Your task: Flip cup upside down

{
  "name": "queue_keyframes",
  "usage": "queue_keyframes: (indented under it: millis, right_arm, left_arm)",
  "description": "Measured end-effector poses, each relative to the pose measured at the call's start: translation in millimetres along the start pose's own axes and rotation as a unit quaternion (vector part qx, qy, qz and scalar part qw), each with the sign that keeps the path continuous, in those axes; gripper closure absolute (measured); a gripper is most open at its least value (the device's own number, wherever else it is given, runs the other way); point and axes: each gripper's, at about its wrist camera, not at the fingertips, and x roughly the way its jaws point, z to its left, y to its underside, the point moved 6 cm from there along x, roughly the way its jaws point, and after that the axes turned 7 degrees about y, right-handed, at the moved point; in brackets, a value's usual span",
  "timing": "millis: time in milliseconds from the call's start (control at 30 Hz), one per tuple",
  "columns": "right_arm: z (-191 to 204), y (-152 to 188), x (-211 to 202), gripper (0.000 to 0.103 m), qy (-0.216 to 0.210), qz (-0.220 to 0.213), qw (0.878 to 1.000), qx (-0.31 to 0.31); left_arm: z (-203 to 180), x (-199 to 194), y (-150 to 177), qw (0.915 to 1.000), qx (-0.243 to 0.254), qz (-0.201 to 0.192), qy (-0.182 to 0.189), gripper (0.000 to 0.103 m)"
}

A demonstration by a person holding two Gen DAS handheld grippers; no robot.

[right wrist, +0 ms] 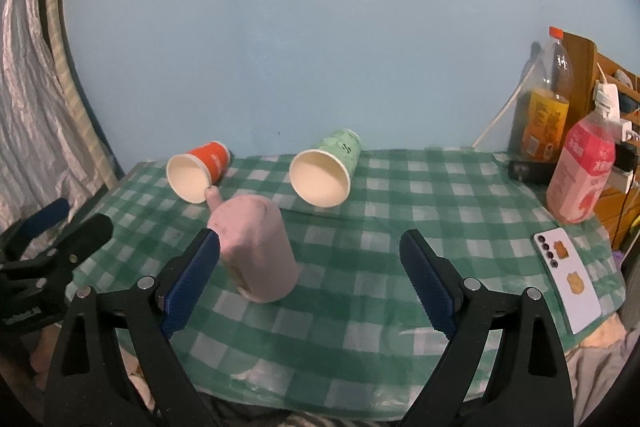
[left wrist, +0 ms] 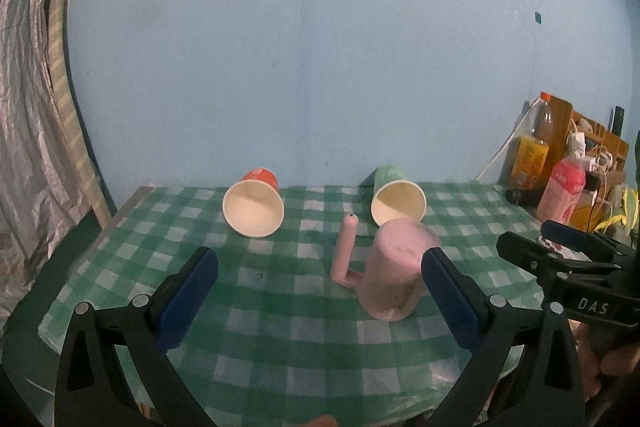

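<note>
While one pink cup (left wrist: 394,271) stands inverted, two paper cups — orange (left wrist: 256,201), green (left wrist: 396,197) — lie sideways.

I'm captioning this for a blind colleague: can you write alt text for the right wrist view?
A pink cup stands upside down on a green checked tablecloth, beside the open right gripper. Behind it, an orange paper cup and a green paper cup lie on their sides.

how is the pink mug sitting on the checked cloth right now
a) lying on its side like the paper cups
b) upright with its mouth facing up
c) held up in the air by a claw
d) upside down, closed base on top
d: the pink mug stands mouth-down on the green checked tablecloth with its closed base on top, while the orange paper cup and green paper cup lie on their sides, and neither open claw grips it.
</note>
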Motion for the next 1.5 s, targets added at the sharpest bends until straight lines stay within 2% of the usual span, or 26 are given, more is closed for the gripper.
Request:
queue_keyframes:
  millis: [1500]
  right_arm:
    - [12.8, 7.3, 2.3, 0.012, -0.017, 0.015, 1.000, -0.004]
  left_arm:
    - [-8.5, 8.5, 11.4, 0.9996, -0.003, 0.028, -0.001, 0.000]
